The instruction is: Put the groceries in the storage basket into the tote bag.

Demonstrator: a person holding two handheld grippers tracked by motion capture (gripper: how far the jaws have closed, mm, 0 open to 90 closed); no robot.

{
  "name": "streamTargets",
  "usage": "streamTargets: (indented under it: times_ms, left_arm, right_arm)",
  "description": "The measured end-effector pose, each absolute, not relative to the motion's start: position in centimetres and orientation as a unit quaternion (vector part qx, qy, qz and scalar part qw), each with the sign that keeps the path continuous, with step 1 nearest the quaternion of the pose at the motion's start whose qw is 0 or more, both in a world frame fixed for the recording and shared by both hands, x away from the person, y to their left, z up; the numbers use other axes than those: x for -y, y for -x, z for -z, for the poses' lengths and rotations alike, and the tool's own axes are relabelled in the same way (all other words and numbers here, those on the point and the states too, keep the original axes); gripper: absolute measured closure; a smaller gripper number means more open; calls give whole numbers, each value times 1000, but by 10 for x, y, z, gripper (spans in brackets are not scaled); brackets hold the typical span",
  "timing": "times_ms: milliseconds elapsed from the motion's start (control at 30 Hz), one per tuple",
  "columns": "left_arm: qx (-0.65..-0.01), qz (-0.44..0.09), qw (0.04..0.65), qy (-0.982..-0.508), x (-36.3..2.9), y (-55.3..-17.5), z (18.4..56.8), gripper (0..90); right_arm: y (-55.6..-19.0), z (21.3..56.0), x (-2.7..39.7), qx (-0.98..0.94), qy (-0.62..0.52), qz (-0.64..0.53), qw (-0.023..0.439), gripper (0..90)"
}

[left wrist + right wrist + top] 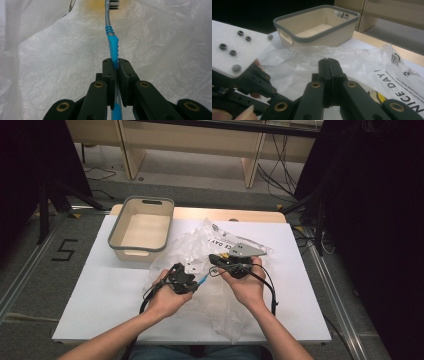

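The left gripper (115, 65) has its fingers (108, 72) pinched nearly together on the blue handle of a toothbrush (113, 46), which runs straight out from between them with its bristled head at the far end, over crinkled clear plastic. The right gripper (327, 65) has its fingers (335, 72) pressed fully together; whether a fold of the plastic bag (317, 58) is caught between them cannot be told from its own view, though they sit right against the film. In the high view both hands meet near the middle of the white table (110, 285), the left gripper (192, 285) on the left with a short blue length of the toothbrush (201, 281) poking toward the right gripper (220, 261), and the plastic bag (200, 240) spread under and around them. The step in hand looks like feeding the brush into the bag, so it would go best with the right gripper holding the film up and steady, to keep the mouth open, while the left gripper slides the brush in head first along its own line, without twisting, so that the bristles do not snag on a crease. The left gripper view shows the grip on the handle and the head, which the high view is too small to resolve; the right gripper view shows the beige basket (319, 30) beyond the bag and the lettering printed on it, while the high view places the basket (141, 227) at the far left of the table.
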State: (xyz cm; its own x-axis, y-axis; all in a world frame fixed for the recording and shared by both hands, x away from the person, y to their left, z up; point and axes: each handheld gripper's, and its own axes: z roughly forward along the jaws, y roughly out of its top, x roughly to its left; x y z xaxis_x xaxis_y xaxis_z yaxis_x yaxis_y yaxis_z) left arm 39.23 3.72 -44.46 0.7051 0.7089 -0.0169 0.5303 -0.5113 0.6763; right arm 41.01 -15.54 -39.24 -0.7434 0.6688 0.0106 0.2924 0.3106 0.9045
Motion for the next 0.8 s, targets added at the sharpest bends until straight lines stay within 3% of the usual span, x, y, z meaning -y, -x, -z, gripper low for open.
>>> streamTargets:
  times_ms: [800]
  left_arm:
    - [-371,-151,381,-833,-21,-406,451,837]
  right_arm:
    - [-411,393,157,-788,-308,-499,187,900]
